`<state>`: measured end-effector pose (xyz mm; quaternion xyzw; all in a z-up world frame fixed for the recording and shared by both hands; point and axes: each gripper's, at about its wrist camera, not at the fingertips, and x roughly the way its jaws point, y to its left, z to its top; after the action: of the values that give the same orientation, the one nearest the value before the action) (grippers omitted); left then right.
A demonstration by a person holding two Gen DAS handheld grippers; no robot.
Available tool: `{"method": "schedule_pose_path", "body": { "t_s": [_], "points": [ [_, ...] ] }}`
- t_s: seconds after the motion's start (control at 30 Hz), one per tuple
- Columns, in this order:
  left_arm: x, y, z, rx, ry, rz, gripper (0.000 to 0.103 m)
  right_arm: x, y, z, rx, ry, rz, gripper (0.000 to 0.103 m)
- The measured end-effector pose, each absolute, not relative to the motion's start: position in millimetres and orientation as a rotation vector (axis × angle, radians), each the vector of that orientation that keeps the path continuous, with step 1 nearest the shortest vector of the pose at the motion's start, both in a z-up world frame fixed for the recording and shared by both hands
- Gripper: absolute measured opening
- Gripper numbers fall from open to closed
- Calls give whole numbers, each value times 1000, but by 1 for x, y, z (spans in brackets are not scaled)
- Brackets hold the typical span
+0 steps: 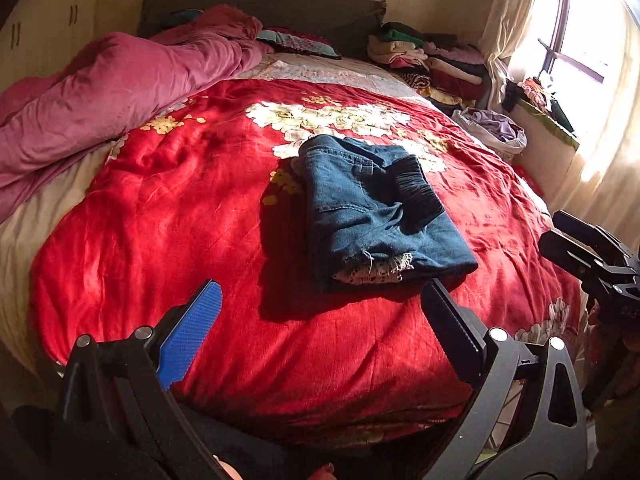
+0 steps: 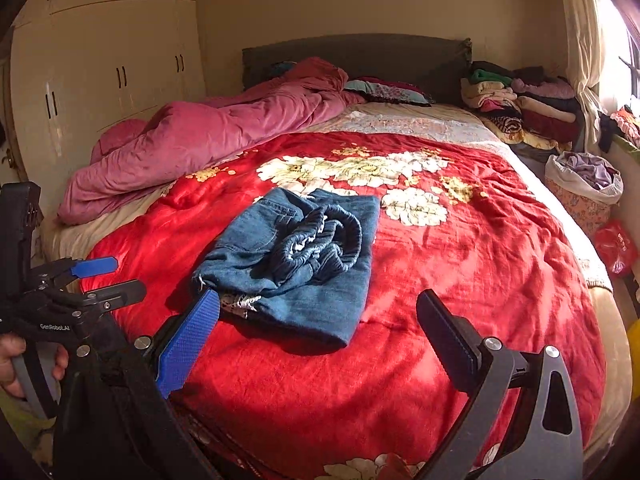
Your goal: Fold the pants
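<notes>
Your left claw is spread wide with nothing between its fingers, hanging over the near part of the bed. Your right claw is just as wide apart and also carries nothing. In the left wrist view the right claw shows at the right edge, off the near right side of the bed; in the right wrist view the left claw sits at the left edge, its blue pad and black finger parted.

The pants, blue denim, lie folded into a compact bundle in the middle of the bed, on the red blanket with its white flowers. The dark elastic waistband lies bunched on top of the bundle, and a frayed hem faces you at its near edge. Neither claw touches the pants; both hold just short of the near edge.

A pink duvet is heaped along the far left. Stacked clothes sit at the far right corner by the headboard, with a laundry bag beside the bed on the right.
</notes>
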<state>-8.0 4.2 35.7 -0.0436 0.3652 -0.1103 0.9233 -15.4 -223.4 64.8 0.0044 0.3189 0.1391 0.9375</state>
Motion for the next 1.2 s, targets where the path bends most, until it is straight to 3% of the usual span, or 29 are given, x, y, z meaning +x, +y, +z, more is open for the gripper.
{"method": "schedule_pose_path", "body": {
  "t_s": [0.33,1.2],
  "points": [
    [-4,-2,16,-98,805,-222,93,-13,-221,32,9,712,236,98],
    [-2,8,16,-110,806,-179,93,-12,-223,30,12,720,231,98]
  ]
}}
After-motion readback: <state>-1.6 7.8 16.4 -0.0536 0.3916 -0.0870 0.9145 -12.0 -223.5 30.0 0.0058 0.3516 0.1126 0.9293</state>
